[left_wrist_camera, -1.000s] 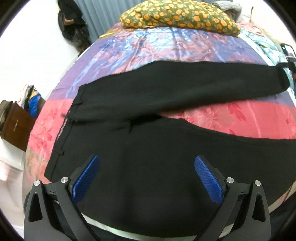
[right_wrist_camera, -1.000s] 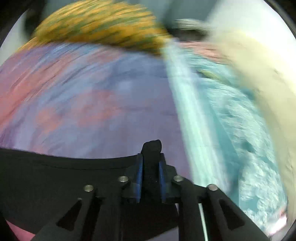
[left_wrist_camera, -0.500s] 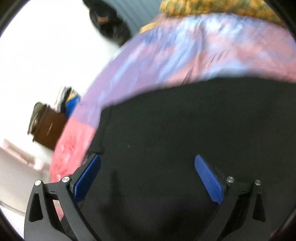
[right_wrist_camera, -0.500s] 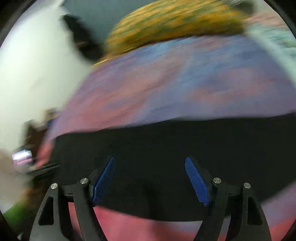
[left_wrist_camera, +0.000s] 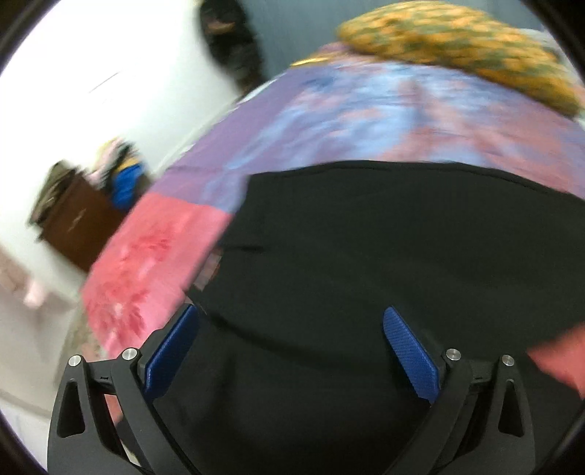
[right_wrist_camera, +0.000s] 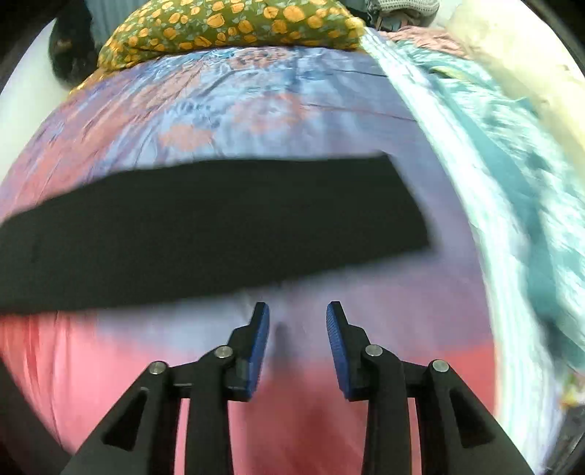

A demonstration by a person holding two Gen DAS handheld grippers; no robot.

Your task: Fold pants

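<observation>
Black pants (left_wrist_camera: 384, 263) lie flat on a bed with a purple, blue and pink cover (left_wrist_camera: 365, 117). In the left wrist view my left gripper (left_wrist_camera: 290, 318) is wide open and empty, over the waist end near the bed's left side. In the right wrist view a pant leg (right_wrist_camera: 204, 226) lies as a long black band, its hem end at the right. My right gripper (right_wrist_camera: 297, 310) is open and empty, just in front of the leg, over bare cover (right_wrist_camera: 303, 383).
A yellow flowered pillow (right_wrist_camera: 234, 25) lies at the head of the bed. A teal and white blanket (right_wrist_camera: 519, 204) runs along the right side. A brown cabinet (left_wrist_camera: 76, 223) with clothes on it stands left of the bed by a white wall.
My right gripper let go of the pant leg, opened, and drew back toward the front. My left gripper moved in over the waist end and stayed open.
</observation>
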